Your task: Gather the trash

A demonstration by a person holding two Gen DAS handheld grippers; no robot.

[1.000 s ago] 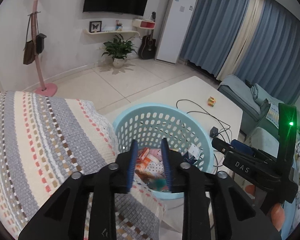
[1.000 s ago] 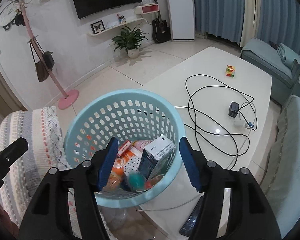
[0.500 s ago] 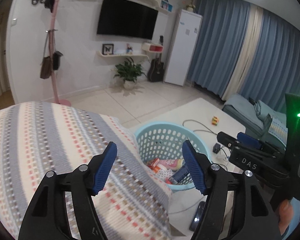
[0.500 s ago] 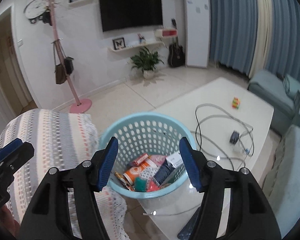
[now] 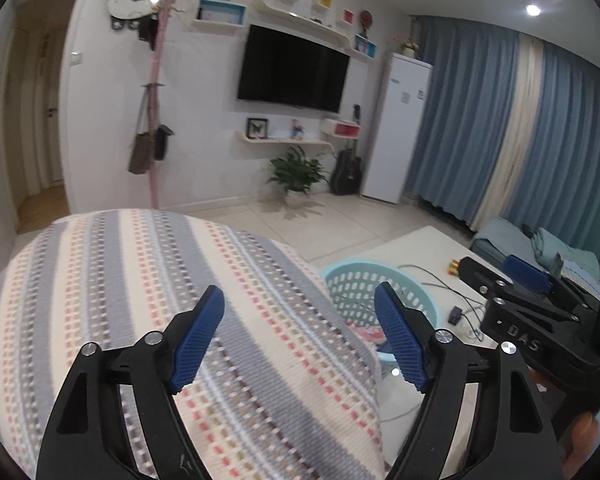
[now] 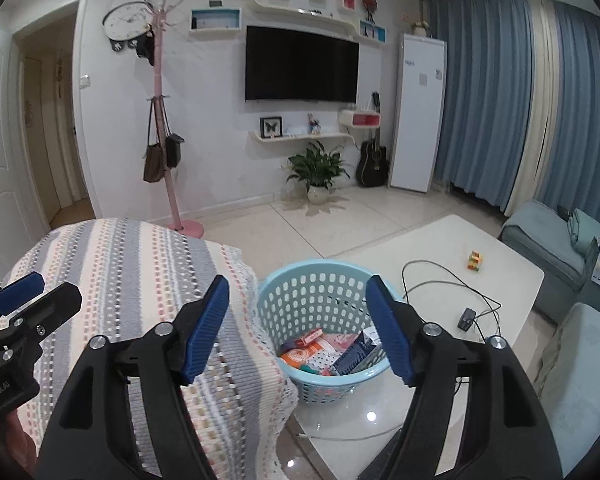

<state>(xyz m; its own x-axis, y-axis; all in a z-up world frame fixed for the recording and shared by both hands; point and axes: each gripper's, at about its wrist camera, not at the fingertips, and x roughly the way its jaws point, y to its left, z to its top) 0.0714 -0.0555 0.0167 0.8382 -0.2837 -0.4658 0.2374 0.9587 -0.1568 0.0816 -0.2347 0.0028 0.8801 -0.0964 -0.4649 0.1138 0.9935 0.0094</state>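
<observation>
Right wrist view: the right gripper (image 6: 298, 324) has just been opening, its fingers apart and empty. Beyond them, the basket (image 6: 320, 280) of trash (image 6: 324, 354) stands at the counter's (image 6: 420, 248) near corner. The left gripper (image 5: 300, 336) likewise spreads empty.

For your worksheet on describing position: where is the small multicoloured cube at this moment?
In the right wrist view, the cube sits on the white table, right of the blue basket and just beyond the looped black cable.
</observation>
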